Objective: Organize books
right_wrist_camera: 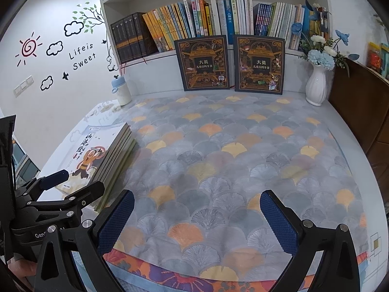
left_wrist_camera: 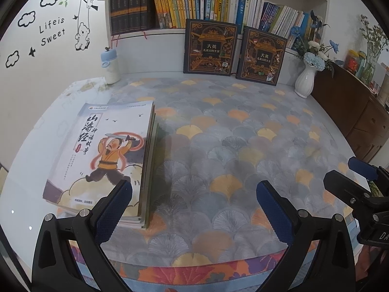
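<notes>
Both grippers hover wide open and empty — the left gripper (left_wrist_camera: 194, 209) sits just beside the stack of books (left_wrist_camera: 104, 155), which lies flat at the counter's (left_wrist_camera: 218, 126) left, long axis running away; the right gripper (right_wrist_camera: 197, 219) is farther off. Beyond stands the bookshelf (left_wrist_camera: 170, 4).

grey-orange fan-patterned tablecloth (left_wrist_camera: 218, 131)
</notes>
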### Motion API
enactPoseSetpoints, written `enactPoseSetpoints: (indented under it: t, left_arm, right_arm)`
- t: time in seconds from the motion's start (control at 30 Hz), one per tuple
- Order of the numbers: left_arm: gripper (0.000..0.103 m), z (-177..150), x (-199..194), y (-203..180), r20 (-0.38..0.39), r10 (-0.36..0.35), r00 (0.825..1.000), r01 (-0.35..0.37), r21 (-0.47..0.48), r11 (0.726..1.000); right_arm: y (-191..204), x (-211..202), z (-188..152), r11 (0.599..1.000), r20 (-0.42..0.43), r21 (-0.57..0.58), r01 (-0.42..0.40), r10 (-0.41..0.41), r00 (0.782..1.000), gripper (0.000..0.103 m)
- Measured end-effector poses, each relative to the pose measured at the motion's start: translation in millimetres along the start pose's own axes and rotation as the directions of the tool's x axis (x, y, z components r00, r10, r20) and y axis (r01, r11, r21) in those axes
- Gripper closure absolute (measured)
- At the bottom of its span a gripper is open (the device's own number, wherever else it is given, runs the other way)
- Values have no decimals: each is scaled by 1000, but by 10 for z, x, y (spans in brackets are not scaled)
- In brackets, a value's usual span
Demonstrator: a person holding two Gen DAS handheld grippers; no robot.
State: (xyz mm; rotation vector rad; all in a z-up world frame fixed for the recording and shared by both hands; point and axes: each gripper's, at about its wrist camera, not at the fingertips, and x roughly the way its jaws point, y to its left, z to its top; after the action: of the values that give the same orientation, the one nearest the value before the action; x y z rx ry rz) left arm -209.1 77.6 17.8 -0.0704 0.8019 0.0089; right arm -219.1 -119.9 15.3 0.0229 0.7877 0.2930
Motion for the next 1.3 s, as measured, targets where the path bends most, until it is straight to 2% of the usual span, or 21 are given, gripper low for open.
enactPoseSetpoints:
  t: [1.3]
  left_arm:
    - [1,-115,-184,-141,35,9,999,-9,21,1000]
  right_arm:
    - [-1,-230,-133,1000,28,2,4,-4,1000,0]
